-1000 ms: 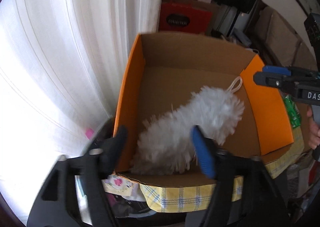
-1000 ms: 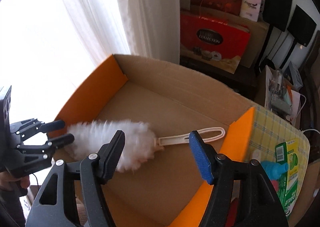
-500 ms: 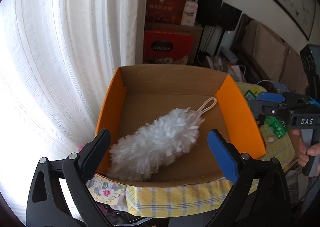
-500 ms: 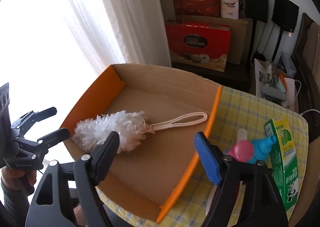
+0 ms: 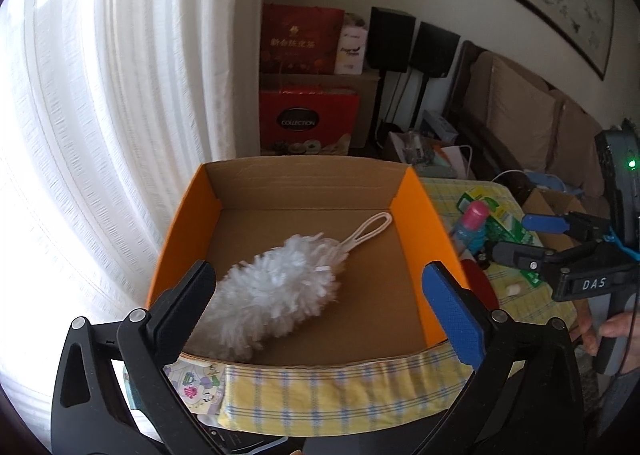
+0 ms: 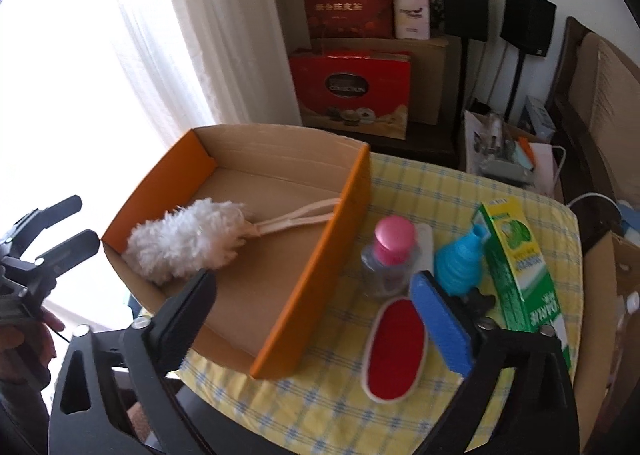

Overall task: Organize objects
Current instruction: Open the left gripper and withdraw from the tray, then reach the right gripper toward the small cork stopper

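Both our left gripper (image 5: 320, 307) and right gripper (image 6: 316, 315) are spread wide, holding nothing. Next grab could knock over the pink-capped bottle (image 6: 390, 255), it's crowded against the blue funnel (image 6: 460, 259).

Black hand-held gripper (image 5: 320, 307); one blue pad (image 5: 452, 315), silver screws; "DAS" label.

"COLLECTION" stands on the red gift box (image 5: 308, 122), and "DAS" on the right tool (image 5: 516, 238).
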